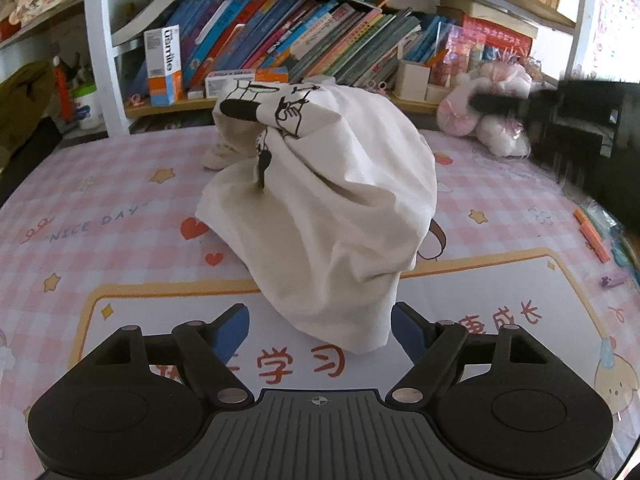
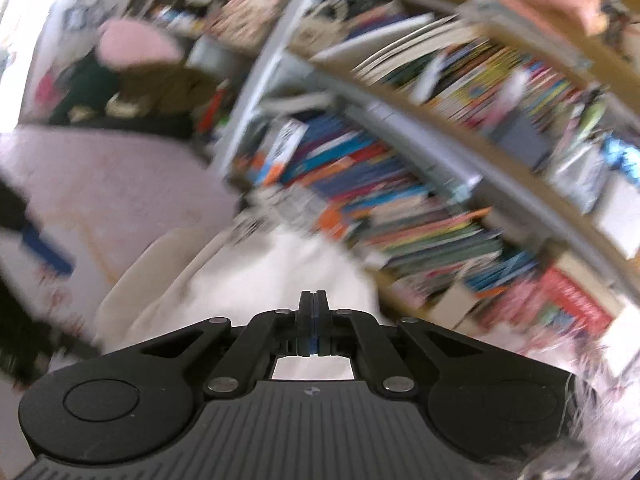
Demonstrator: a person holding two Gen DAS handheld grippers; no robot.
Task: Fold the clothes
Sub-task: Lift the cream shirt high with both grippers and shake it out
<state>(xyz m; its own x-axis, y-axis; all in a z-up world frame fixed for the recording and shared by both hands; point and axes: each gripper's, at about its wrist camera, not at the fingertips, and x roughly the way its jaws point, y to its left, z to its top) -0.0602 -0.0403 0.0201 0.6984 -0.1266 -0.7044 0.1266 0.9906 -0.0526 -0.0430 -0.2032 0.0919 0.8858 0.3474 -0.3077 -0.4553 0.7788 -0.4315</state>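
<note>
Left claw [image 1: 320, 330] is spread wide in its own view, blue pads either side of the low tip of a white garment [image 1: 320, 200] and not pressing it. That garment stands as a bunched heap on the pink checked tabletop [image 1: 100, 216], a black line print showing near its top, with no flat panel or crease to be seen. Behind it runs a bookshelf [image 1: 280, 44], and a dark blurred shape at the right edge may be the other claw.

From the right wrist view, badly smeared, the right claw [image 2: 314, 322] is pressed together with nothing visibly caught between its tips; white cloth lies just below and ahead of it.

By my reading, folding has hardly begun: the garment needs spreading flat before any fold can be laid.
</note>
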